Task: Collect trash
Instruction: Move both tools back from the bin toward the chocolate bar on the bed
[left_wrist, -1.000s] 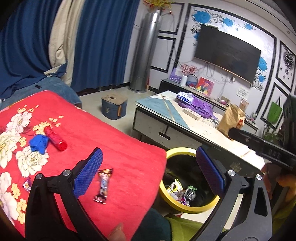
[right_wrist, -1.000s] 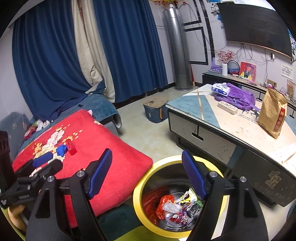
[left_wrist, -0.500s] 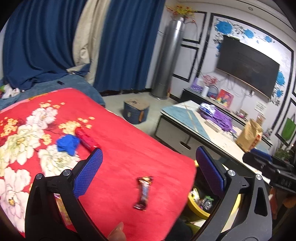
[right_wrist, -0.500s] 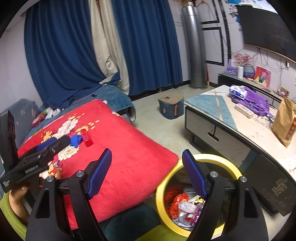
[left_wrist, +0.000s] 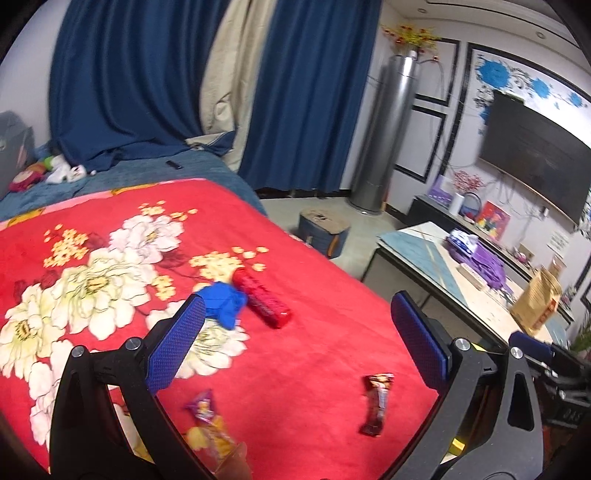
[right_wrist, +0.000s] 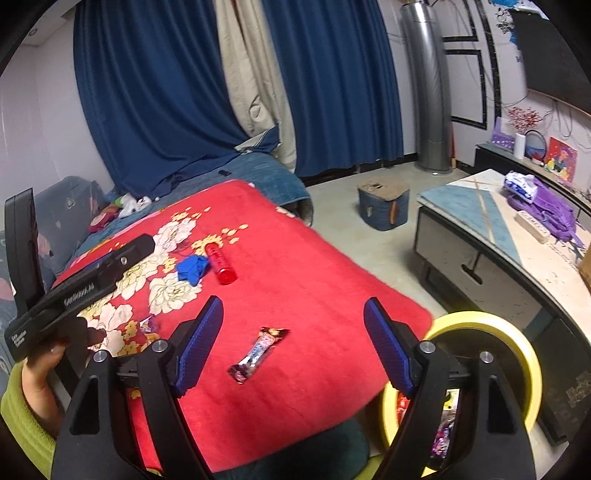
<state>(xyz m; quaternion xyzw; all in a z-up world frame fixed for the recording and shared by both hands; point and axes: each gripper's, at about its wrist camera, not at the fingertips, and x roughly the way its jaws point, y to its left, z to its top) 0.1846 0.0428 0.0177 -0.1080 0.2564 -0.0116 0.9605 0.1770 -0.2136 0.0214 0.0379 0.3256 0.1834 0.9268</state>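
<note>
Both grippers have swung away from the bin and now face the red flowered blanket (left_wrist: 295, 350). The left gripper (left_wrist: 295, 343) stands wide open with nothing between its blue pads. The right gripper (right_wrist: 291, 343) is likewise spread wide and empty. A second ago the yellow-rimmed bin (right_wrist: 495, 325) filled the lower middle of both views; now it shows only at the right edge of the right wrist view, partly behind the gripper's finger, with wrappers still inside it.

On the blanket, a dark candy wrapper (left_wrist: 376, 404) lies near the edge by the bin, just below the gap between the right gripper's pads. A purple and yellow wrapper (left_wrist: 208, 421), not visible a second ago, has come into the left wrist view close to the camera. Farther up the blanket, a red tube (left_wrist: 260, 297) lies touching a crumpled blue scrap (left_wrist: 221, 302). The worktop (right_wrist: 517, 236) stays to the right.
</note>
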